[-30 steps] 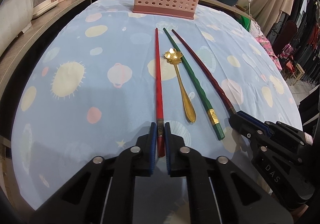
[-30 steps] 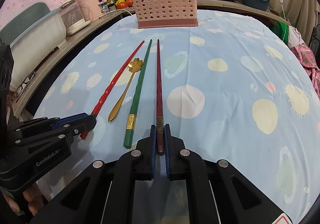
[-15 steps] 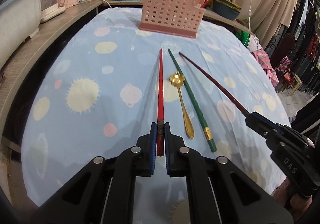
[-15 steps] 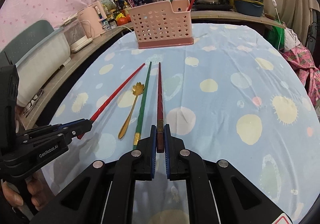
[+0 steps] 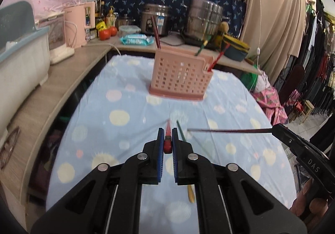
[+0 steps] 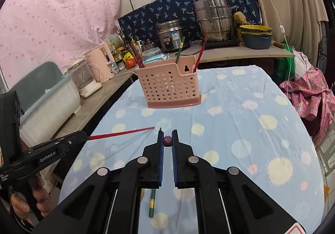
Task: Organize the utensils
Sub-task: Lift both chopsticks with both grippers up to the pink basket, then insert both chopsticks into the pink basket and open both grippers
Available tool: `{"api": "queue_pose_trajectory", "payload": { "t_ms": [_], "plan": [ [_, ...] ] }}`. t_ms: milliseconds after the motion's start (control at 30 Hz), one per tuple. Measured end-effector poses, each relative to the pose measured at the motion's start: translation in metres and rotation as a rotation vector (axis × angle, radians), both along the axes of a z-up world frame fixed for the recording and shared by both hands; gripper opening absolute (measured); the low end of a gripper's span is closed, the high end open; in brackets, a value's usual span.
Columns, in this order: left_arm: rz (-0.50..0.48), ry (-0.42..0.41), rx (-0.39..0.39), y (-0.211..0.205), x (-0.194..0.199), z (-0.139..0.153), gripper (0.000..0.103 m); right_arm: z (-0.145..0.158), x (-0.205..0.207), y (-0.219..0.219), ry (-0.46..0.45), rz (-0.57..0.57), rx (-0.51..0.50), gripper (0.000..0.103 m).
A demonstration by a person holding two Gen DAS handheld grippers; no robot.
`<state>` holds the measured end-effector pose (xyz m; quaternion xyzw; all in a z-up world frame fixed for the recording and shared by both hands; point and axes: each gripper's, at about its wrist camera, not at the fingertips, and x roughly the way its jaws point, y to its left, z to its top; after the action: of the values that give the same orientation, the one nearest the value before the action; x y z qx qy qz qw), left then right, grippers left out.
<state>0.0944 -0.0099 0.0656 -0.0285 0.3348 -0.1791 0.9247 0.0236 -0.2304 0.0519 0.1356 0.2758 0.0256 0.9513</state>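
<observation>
Covering the desk is a light blue cloth printed with pale yellow, pink and white spots, and on its far half stands a pink perforated plastic utensil basket, upright, with several chopsticks leaning out of its top: dark red ones at its left end, a green one near the middle and a red one at its right end. The left gripper, a black two-finger tool with blue pads, has its jaws pressed against the thick end of a bright red chopstick, which is held clear of the cloth and points toward the basket; in the right wrist view the same chopstick projects from that gripper toward the centre of the desk. The right gripper, of the same build, is pinching the blunt end of a dark maroon chopstick, seen end-on in its own view and as a long, thin, near-level rod above the cloth in the left wrist view. A green chopstick with a gold band lies on the cloth, partly hidden beneath the right gripper. A gold metal spoon handle lies just beside it on the cloth; its bowl is hidden.
</observation>
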Motion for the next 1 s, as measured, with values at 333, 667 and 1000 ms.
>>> {"api": "queue_pose_trajectory", "payload": {
  "t_ms": [333, 667, 1000],
  "plan": [
    [0.024, -0.102, -0.011, -0.009, 0.050, 0.046, 0.007, 0.047, 0.045, -0.022, -0.097, -0.033, 0.001, 0.007],
    [0.028, -0.184, -0.059, -0.015, 0.092, 0.096, 0.007, 0.093, 0.094, -0.035, -0.200, -0.043, 0.007, 0.007],
    [0.062, -0.355, -0.119, -0.023, 0.137, 0.171, 0.007, 0.149, 0.152, -0.048, -0.361, -0.089, 0.038, 0.007]
  ]
}}
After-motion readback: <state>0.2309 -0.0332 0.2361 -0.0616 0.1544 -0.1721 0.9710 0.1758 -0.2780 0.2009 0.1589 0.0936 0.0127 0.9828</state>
